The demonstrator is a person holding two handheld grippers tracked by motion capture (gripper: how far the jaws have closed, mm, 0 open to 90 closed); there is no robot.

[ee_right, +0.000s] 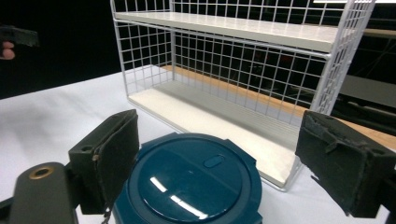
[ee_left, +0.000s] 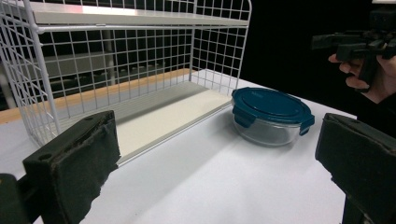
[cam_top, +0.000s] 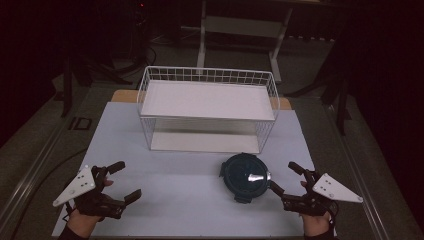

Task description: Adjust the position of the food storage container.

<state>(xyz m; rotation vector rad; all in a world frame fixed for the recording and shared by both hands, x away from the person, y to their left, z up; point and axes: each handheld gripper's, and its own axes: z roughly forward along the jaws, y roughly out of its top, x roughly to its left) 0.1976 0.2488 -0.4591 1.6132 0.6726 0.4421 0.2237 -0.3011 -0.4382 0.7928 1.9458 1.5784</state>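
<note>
Counted one round glass container (cam_top: 245, 176) with a teal clip-on lid, one white wire rack (cam_top: 207, 107) with two shelves, one white table (cam_top: 165, 185), and two grippers. Container sat near the front right of the table, just ahead of the rack's lower shelf but apart from it. Right gripper (cam_top: 287, 179) hovered just beside the container's right edge, jaws spread wide, one jaw close to the rim, nothing pinched; hard to tell if touching. Same container in the right gripper view (ee_right: 189, 182), low between the two pads. Left gripper (cam_top: 124, 180) off at the front left, jaws also wide apart and holding nothing, well apart from the container (ee_left: 272, 115). Plenty of bare tabletop between the two grippers. Lower shelf open at the front.
</note>
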